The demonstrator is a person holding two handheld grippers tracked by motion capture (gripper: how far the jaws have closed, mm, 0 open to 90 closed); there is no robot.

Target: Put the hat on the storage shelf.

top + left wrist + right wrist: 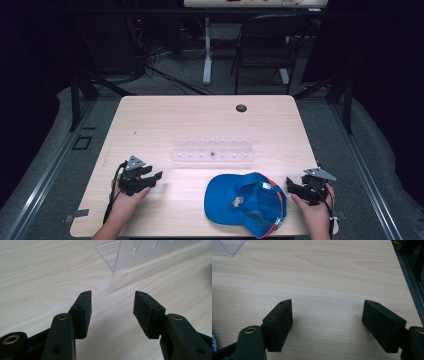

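Note:
A blue cap (247, 202) with an orange-trimmed edge lies upside down near the front of the wooden table (200, 120), between my two grippers. My left gripper (152, 178) rests low over the table at the front left, open, with bare wood between its pads (86, 312). Just right of the cap, my right gripper (291, 184) is open wide over bare wood (327, 315). A sliver of the blue cap (213, 342) shows at the left edge of the right gripper view.
A clear acrylic rack (213, 150) with a row of slots stands across the middle of the table; its corner (117, 255) is ahead of the left gripper. A dark round grommet (241, 108) sits near the far edge. A folding chair (265, 45) stands beyond the table.

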